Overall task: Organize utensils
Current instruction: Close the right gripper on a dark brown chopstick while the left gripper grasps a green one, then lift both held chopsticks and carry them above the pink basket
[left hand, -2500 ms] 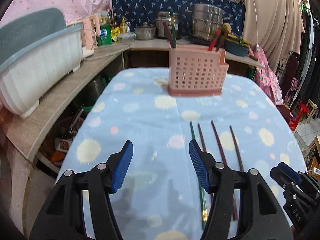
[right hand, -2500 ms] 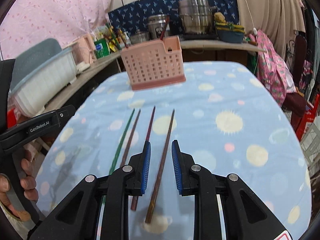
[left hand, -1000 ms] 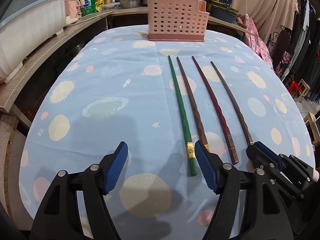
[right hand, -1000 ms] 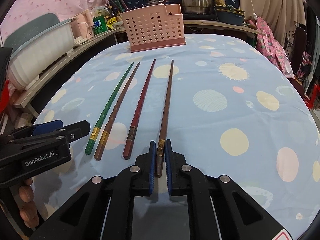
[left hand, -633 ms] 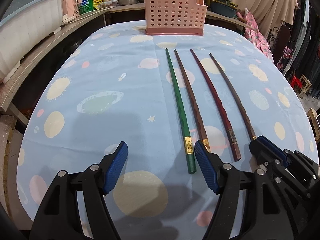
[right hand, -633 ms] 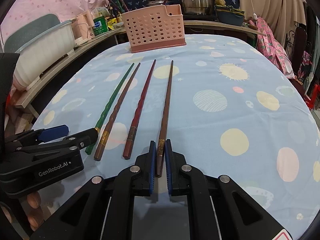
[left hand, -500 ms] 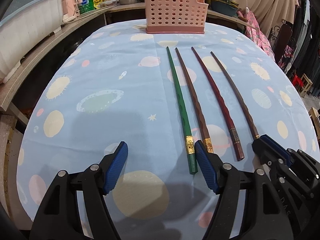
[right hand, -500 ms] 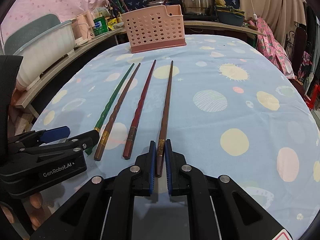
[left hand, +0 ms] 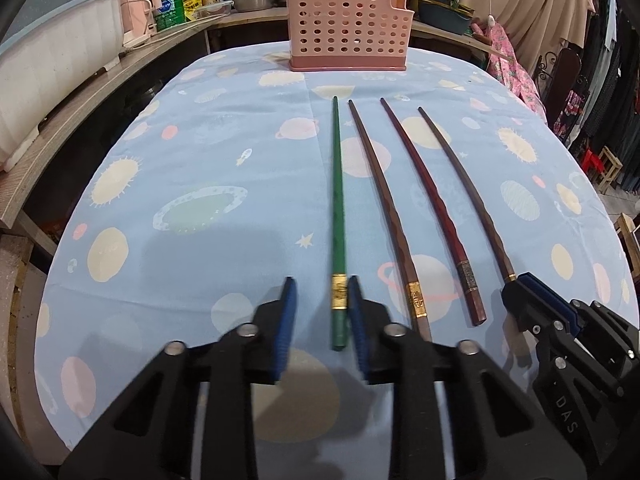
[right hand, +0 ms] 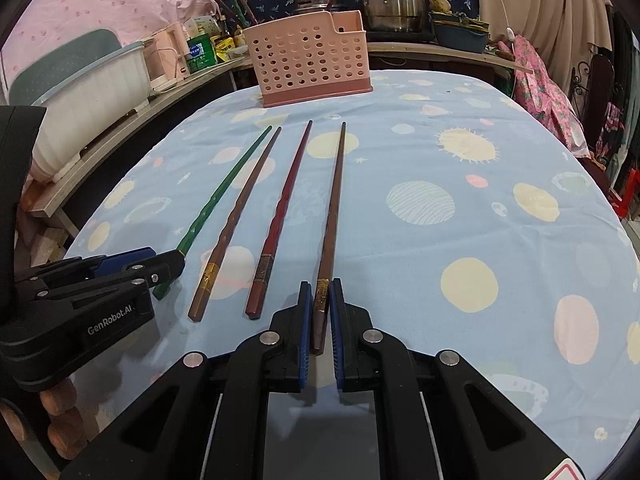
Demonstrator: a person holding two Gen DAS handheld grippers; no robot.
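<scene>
While four chopsticks lie side by side on the planet-print cloth (left hand: 192,168) of the surface, the left wrist view shows the left tongs (left hand: 322,322) low over their near ends, the jaws having just been closing around the green chopstick (left hand: 337,216): its gold-banded end lies between the blue pads, the right pad touching or nearly touching it, a gap on the left, so no grip yet. Beside it lie the brown chopstick (left hand: 386,212), the red chopstick (left hand: 432,208) and the dark brown chopstick (left hand: 464,192), all pointing toward the pink basket (left hand: 348,26) at the far edge. Left of the green one the cloth is bare out to the rounded edge. In the right wrist view, the right tongs (right hand: 319,312) are clamped narrow on the near end of the dark brown chopstick, which lies flat. The left tongs come in from the left, a person's fingers (right hand: 60,420) beneath. To the right, open cloth runs to the surface's edge; the pink basket stands well apart beyond the tips.
</scene>
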